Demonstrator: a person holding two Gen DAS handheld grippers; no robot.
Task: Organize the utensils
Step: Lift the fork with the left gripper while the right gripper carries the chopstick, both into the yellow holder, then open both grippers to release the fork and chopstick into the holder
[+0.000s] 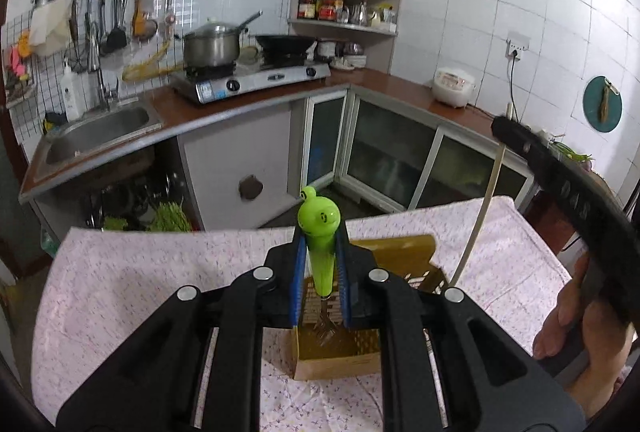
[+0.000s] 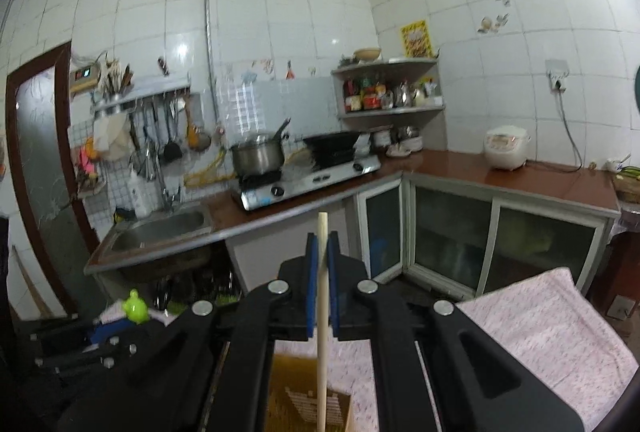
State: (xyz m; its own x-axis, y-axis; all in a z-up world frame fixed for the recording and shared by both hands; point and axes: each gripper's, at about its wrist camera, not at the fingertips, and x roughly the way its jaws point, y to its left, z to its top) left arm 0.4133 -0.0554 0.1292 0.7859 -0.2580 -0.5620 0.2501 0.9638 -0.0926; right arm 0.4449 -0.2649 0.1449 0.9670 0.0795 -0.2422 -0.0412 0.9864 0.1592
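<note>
My left gripper (image 1: pixel 320 234) is shut on a fork with a green frog-shaped handle (image 1: pixel 322 260). The frog head points away and the metal tines (image 1: pixel 326 328) hang over an open cardboard box (image 1: pixel 340 366) with a slatted insert. My right gripper (image 2: pixel 322 242) is shut on a pale wooden chopstick (image 2: pixel 322 284), held nearly upright, with its lower end over the same box (image 2: pixel 288 380). In the left wrist view the right gripper (image 1: pixel 505 129) is high at the right, the chopstick (image 1: pixel 476 228) slanting down from it. The frog head (image 2: pixel 136 306) shows at the lower left of the right wrist view.
The box stands on a table under a pink flowered cloth (image 1: pixel 140 272). Behind it runs an L-shaped counter with a sink (image 1: pixel 100 127), a gas stove (image 1: pixel 256 79) bearing a pot and a wok, and a rice cooker (image 1: pixel 454 85). A person's hand (image 1: pixel 568 316) grips the right tool.
</note>
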